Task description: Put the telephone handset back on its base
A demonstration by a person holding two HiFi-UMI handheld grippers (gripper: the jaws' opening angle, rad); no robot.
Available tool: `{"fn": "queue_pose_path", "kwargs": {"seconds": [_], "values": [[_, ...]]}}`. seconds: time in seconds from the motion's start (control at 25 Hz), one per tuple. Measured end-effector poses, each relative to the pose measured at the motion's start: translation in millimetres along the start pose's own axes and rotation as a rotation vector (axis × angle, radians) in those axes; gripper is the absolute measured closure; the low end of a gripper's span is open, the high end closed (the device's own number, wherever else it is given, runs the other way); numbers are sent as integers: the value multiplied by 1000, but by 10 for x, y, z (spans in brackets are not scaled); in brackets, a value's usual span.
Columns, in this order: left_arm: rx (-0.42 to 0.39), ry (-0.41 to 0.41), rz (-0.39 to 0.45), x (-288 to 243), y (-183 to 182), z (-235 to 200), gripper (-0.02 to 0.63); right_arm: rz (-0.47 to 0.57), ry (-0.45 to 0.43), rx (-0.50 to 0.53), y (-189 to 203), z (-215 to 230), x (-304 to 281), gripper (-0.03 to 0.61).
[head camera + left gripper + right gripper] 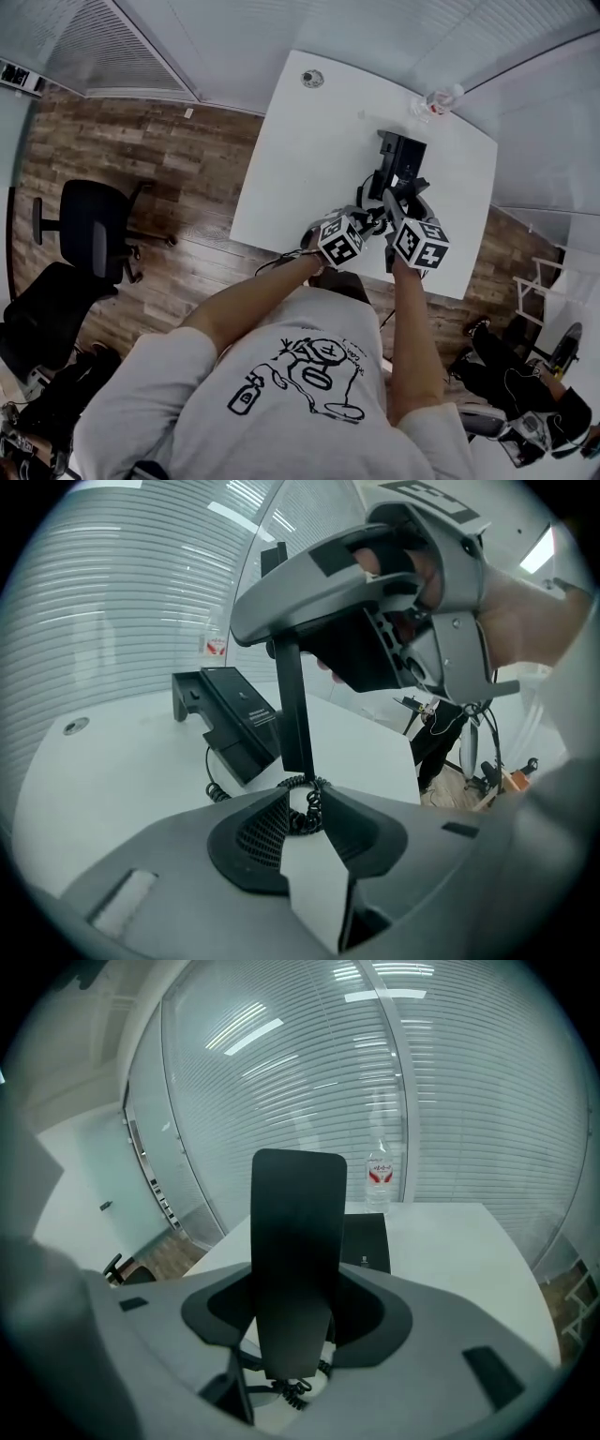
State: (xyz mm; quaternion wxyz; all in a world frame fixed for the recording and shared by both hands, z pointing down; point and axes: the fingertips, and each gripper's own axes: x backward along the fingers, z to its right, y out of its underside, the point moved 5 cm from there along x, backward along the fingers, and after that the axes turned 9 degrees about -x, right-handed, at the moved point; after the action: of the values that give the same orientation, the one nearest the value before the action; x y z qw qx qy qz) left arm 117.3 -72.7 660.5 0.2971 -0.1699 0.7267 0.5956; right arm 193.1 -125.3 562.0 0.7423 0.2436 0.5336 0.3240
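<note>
Handset (300, 1213) was not yet seated: the right gripper (300, 1316) clamped it upright at 6 o'clock from the base (401, 161), while the left gripper (306, 801) pinched its coiled cord (302, 822).

Base (368, 1241) half hidden behind handset (298, 1260)

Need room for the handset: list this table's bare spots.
The white table is bare on its left half, from the round grey grommet to the black telephone base, and right of the base, before the clear plastic bottle. Crowded: the near edge, around the black handset and coiled cord.
</note>
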Motion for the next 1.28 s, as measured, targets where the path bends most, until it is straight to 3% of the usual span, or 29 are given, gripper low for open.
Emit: {"fn": "queue_pose_path", "kwargs": {"seconds": [0.16,0.24,0.72,1.0,1.28], "values": [[6,-12,-15,-38,52,-36,511,-12,9,-28,-39,90,-125,374],[-31,-22,-32,-56,72,-37,509,-17,16,-45,-46,133,-190,373],[-425,-163,-73,-114,-36,115,509,-14,55,-75,-72,199,-510,373],[-484,-157,-95,-242,-100,97,509,-9,91,-69,-91,249,-603,373],[-450,-132,-146,-326,-53,12,509,-11,108,-79,-96,266,-700,373]]}}
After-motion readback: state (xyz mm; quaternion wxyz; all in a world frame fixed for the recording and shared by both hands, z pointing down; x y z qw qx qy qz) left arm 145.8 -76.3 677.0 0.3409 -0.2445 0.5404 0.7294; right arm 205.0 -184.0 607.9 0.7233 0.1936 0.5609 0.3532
